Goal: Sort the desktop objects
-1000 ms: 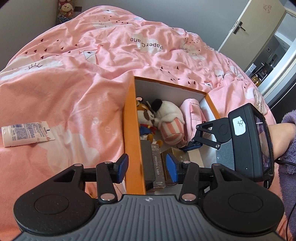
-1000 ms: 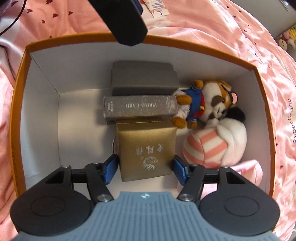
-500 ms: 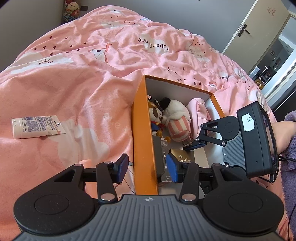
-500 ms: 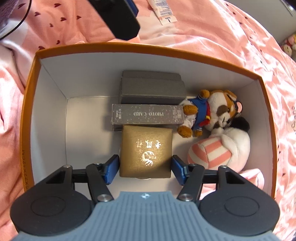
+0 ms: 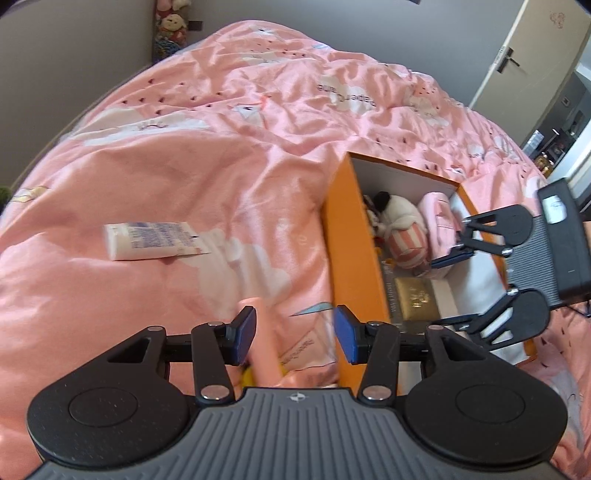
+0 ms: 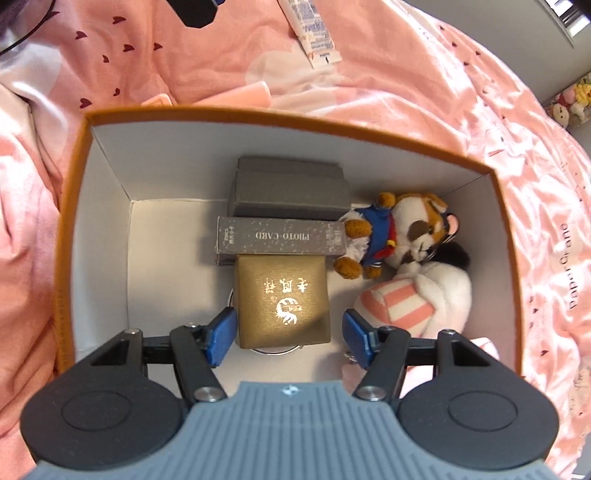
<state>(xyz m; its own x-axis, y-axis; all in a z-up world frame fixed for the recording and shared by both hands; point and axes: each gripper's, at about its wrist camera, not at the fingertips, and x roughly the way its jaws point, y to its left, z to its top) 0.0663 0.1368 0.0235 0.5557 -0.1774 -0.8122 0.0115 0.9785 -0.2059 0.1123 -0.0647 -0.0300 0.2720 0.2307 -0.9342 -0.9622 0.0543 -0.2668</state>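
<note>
An orange box [image 6: 74, 221] with white inner walls sits on the pink bed; it also shows in the left wrist view [image 5: 351, 236]. Inside lie a gold box [image 6: 282, 299], a grey "PHOTO CARD" box [image 6: 280, 240], a dark grey case [image 6: 288, 192], a tiger plush [image 6: 402, 232] and a pink-striped plush [image 6: 417, 295]. My right gripper [image 6: 290, 334] is open above the gold box, not touching it. My left gripper [image 5: 294, 334] is open and empty over the bedspread beside the box's left wall. A white tube [image 5: 151, 240] lies on the bed to the left.
A pink flat object [image 5: 262, 339] lies on the bed under the left gripper, seen too in the right wrist view [image 6: 240, 94]. A pink pouch [image 5: 437, 221] rests in the box's far corner. Stuffed toys [image 5: 171, 26] sit by the far wall. A door [image 5: 524, 74] stands at right.
My right gripper has let go of the gold box, opened wider and pulled back up from the box. My left gripper has moved left, away from the box edge.
</note>
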